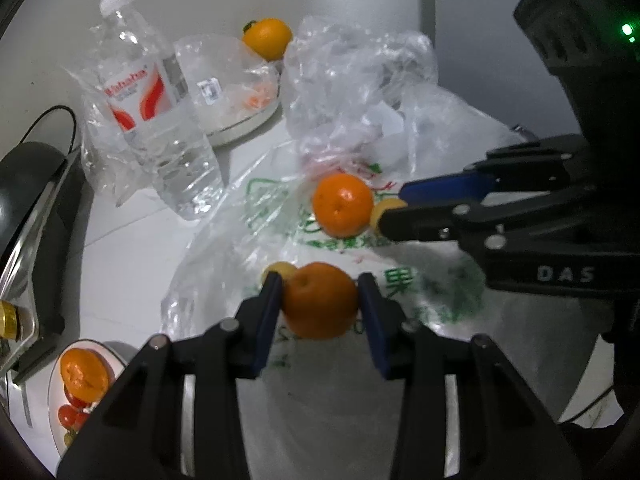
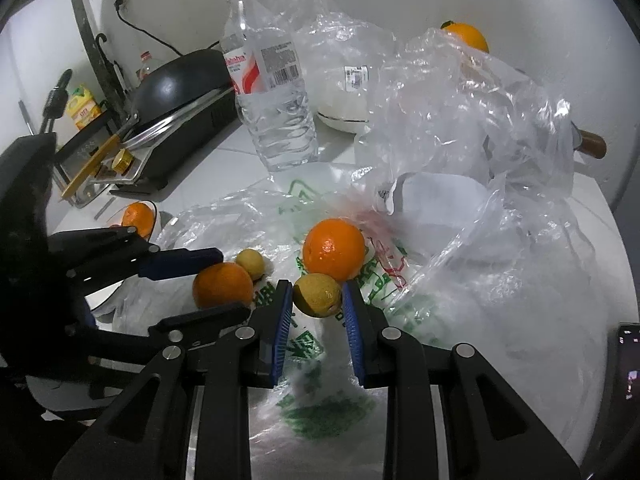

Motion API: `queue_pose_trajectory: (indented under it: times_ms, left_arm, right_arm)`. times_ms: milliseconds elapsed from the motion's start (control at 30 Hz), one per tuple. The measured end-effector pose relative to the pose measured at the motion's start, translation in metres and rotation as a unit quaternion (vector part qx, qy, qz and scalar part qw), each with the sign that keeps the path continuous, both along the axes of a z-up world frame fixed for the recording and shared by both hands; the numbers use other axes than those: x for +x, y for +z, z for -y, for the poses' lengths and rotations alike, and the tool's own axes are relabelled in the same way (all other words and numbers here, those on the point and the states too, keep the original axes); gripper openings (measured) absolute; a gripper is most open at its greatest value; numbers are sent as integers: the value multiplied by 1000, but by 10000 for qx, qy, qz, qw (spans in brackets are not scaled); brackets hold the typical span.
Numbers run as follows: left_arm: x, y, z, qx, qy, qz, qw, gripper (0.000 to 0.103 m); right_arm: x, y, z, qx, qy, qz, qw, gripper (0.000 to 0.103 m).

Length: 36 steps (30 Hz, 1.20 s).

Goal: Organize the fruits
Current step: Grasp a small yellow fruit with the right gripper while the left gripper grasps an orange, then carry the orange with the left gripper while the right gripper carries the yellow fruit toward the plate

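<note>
My left gripper [image 1: 322,300] is shut on an orange [image 1: 320,300] that rests on a printed plastic bag [image 1: 404,280]. A small yellow fruit [image 1: 280,270] lies just behind its left finger. My right gripper [image 2: 317,308] is shut on a yellow, lemon-like fruit [image 2: 318,294]. It reaches in from the right in the left wrist view [image 1: 394,206]. A second orange [image 2: 334,248] sits loose just beyond that fruit. At lower left, a white plate [image 1: 54,408] holds an orange and small red tomatoes. A further orange [image 1: 268,36] lies at the back.
A water bottle [image 1: 160,120] stands at back left beside a white dish [image 1: 244,124] under clear plastic. Crumpled clear bags [image 2: 480,120] pile up at the right. A black stove with a pan [image 2: 180,84] fills the left side. A phone [image 2: 628,360] lies at the right edge.
</note>
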<state>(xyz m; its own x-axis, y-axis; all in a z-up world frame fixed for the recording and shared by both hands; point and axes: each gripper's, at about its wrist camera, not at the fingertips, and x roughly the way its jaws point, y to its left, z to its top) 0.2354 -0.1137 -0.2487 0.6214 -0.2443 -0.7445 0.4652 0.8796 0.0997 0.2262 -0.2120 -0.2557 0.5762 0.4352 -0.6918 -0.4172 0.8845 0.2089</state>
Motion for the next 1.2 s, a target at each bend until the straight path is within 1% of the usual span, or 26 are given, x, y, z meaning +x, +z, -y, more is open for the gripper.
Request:
queue_pose_trajectory:
  times_ms: [233, 367, 500, 667, 900, 1067, 1200]
  left_arm:
    - [-24, 18, -10, -152, 30, 201, 9997, 40]
    - [-42, 31, -22, -251, 123, 353, 9990, 40]
    - [-58, 42, -38, -290, 247, 513, 9980, 40]
    - [-71, 46, -61, -269, 469, 623, 9966, 40]
    - [-85, 48, -90, -303, 736, 715, 9943, 40]
    - [-88, 49, -110, -263, 933, 776, 9923, 40]
    - [-83, 44, -126, -172, 1162, 778, 9900, 40]
  right_arm:
    - [-18, 19, -9, -117, 2, 180, 9998, 28]
    - [-32, 31, -17, -184, 0, 299, 9994, 28]
    - [-43, 36, -25, -223, 19, 335, 9992, 28]
    - [-60, 42, -44, -267, 151, 411, 9987, 28]
    - [-72, 52, -64, -362, 264, 498, 9978, 28]
    - [-75, 55, -76, -413, 340, 539, 9971, 28]
    - [-75, 57, -85, -396, 406, 561, 9968, 28]
